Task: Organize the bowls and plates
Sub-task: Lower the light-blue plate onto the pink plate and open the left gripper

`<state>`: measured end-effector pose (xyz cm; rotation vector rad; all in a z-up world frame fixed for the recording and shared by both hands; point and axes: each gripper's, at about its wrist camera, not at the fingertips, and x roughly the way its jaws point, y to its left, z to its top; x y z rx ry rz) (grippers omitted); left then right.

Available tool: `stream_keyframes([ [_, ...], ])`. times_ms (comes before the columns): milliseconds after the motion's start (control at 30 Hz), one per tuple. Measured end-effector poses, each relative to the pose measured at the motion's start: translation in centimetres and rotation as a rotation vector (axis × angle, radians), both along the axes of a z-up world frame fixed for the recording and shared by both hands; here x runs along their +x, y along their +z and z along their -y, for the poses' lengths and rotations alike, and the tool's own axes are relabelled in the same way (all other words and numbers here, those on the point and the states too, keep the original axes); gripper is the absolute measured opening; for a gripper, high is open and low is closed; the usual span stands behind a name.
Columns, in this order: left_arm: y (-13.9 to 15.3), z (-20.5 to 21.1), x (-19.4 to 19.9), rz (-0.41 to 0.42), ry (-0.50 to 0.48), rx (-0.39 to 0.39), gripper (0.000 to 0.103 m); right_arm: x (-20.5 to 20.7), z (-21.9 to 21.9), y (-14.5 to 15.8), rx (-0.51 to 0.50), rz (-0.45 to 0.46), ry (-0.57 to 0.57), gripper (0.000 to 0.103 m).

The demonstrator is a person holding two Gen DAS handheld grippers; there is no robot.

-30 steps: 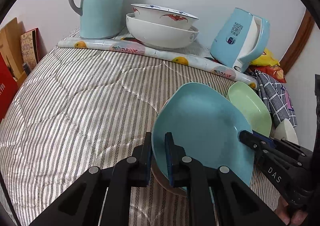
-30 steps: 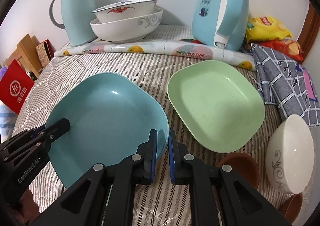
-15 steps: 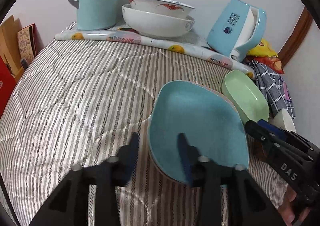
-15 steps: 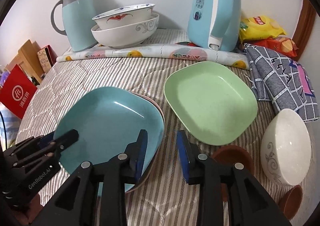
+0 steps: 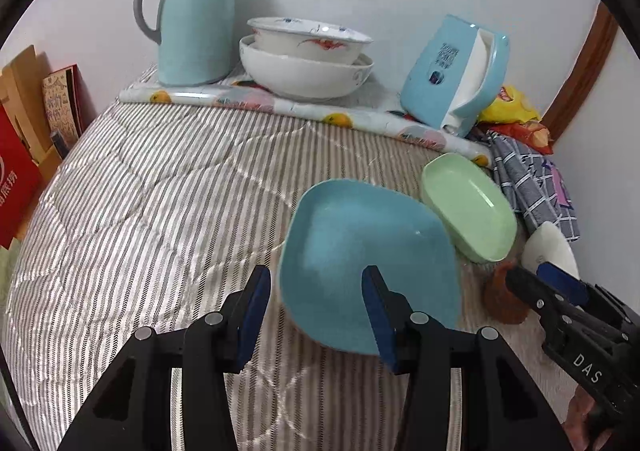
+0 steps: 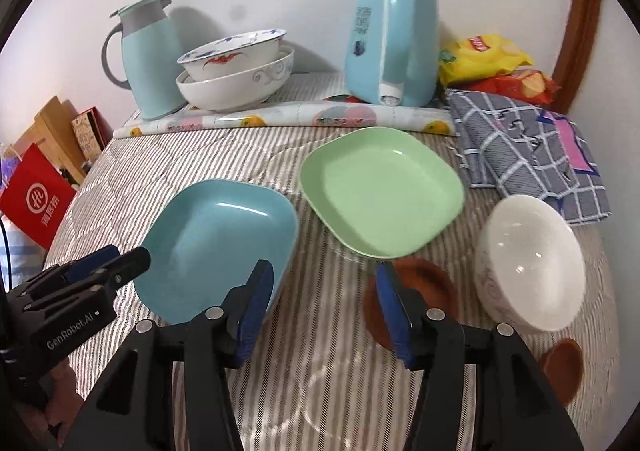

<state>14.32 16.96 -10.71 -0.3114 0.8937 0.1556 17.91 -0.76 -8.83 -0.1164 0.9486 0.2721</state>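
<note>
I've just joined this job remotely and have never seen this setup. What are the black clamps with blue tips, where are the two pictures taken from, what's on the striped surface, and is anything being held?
They are handheld grippers, one in each of a person's hands, each with a fisheye camera looking along its fingers. One picture is from the left gripper, the other from the right gripper. On the striped quilt lie a square blue plastic plate, a square green plastic plate, a white ceramic bowl and small brown dishes. Nothing is held: the left is open and the right's jaws are opening, empty.
</note>
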Motion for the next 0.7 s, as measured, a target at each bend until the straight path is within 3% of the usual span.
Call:
stream_keyframes([
  [367, 2.8, 3.0, 0.9, 0.043, 0.002, 0.015, 0.049, -1.2, 4.4, 3.5, -0.013, 0.092, -0.071, 0.054],
  [433, 3.0, 3.3, 1.2, 0.051, -0.011, -0.018, 0.049, -0.9, 5.2, 3.9, -0.005, 0.078, -0.072, 0.055],
  [700, 2.7, 4.2, 3.4, 0.023, -0.015, -0.012, 0.049, 1.3, 7.4, 3.7, -0.017, 0.035, -0.132, 0.055],
])
